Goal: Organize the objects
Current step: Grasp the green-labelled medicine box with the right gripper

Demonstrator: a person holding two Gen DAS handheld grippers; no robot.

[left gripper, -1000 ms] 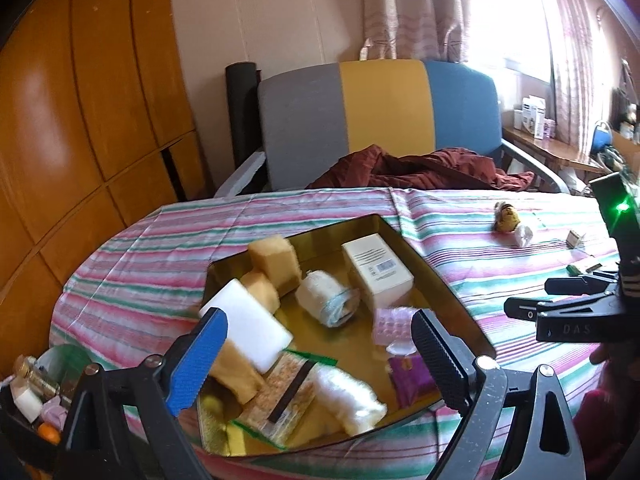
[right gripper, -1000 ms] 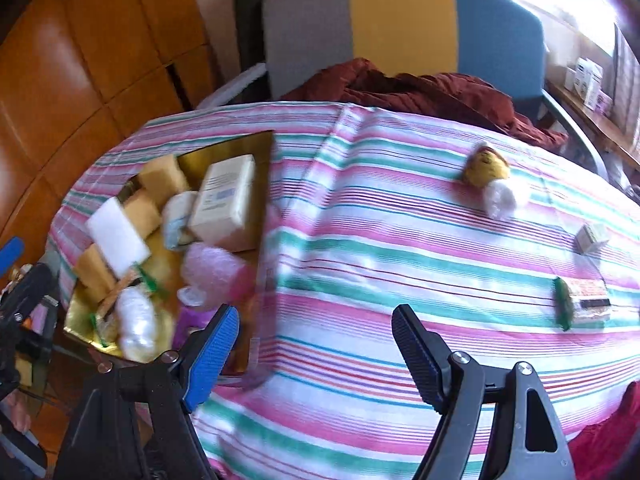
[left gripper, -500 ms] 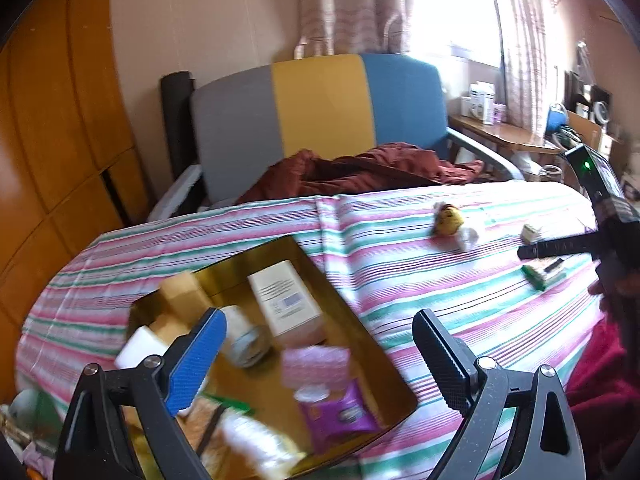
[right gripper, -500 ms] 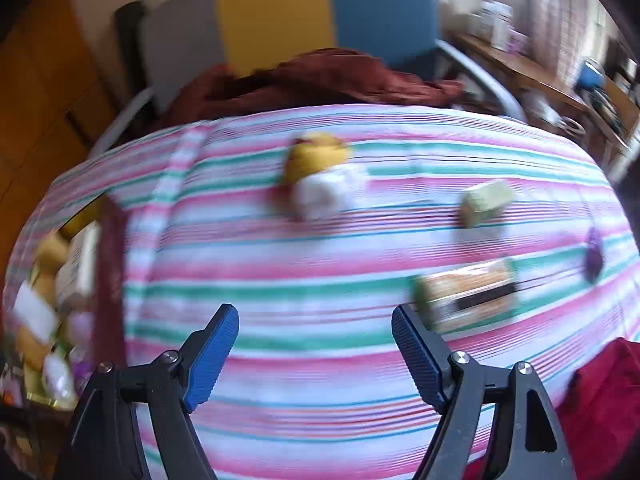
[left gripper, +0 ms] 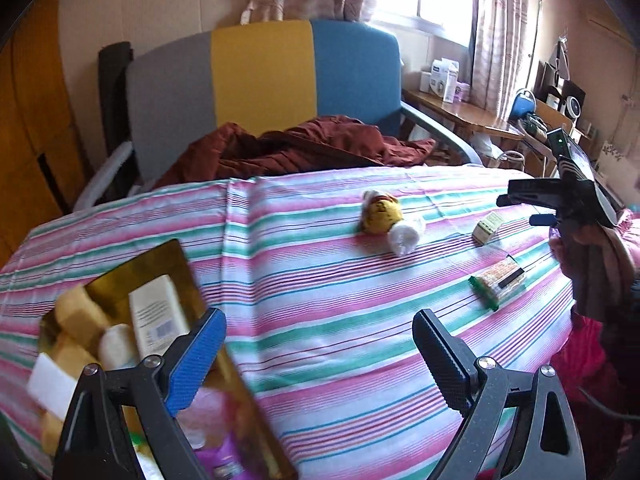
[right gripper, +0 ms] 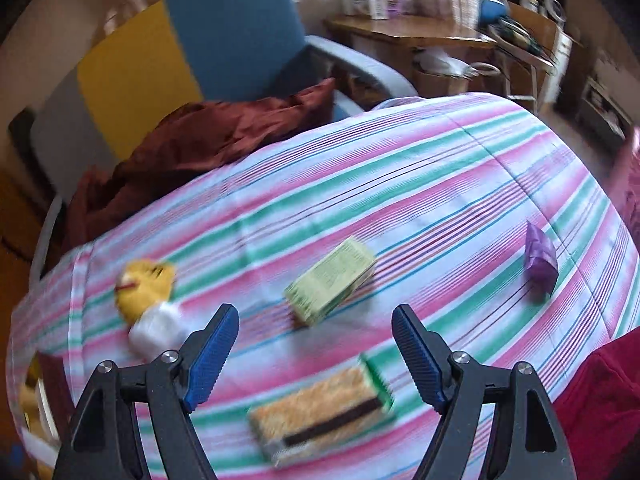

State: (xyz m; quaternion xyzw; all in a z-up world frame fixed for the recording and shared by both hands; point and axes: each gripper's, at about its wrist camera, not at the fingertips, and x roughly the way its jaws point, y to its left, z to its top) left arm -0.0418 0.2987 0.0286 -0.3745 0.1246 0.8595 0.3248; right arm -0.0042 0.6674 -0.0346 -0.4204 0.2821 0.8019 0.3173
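Note:
My left gripper (left gripper: 320, 356) is open and empty above the striped tablecloth, just right of the gold tray (left gripper: 176, 256) that holds a white box (left gripper: 158, 320), sponges and packets. My right gripper (right gripper: 316, 352) is open and empty, hovering over a green-edged snack packet (right gripper: 324, 412) and near a pale green box (right gripper: 332, 280). A yellow toy with a white roll (right gripper: 150, 292) lies to the left and a purple packet (right gripper: 540, 256) to the right. In the left wrist view the right gripper (left gripper: 532, 204) is at the far right, above the snack packet (left gripper: 498, 280) and green box (left gripper: 488, 226).
A grey, yellow and blue chair (left gripper: 264, 88) with a dark red garment (left gripper: 296, 152) stands behind the table. A wooden side desk (left gripper: 460, 112) with boxes is at the back right. The table edge drops off at the right by red cloth (right gripper: 600, 400).
Both grippers have swung right, away from the tray. The right gripper now sits over the loose items on the cloth; both stay open.

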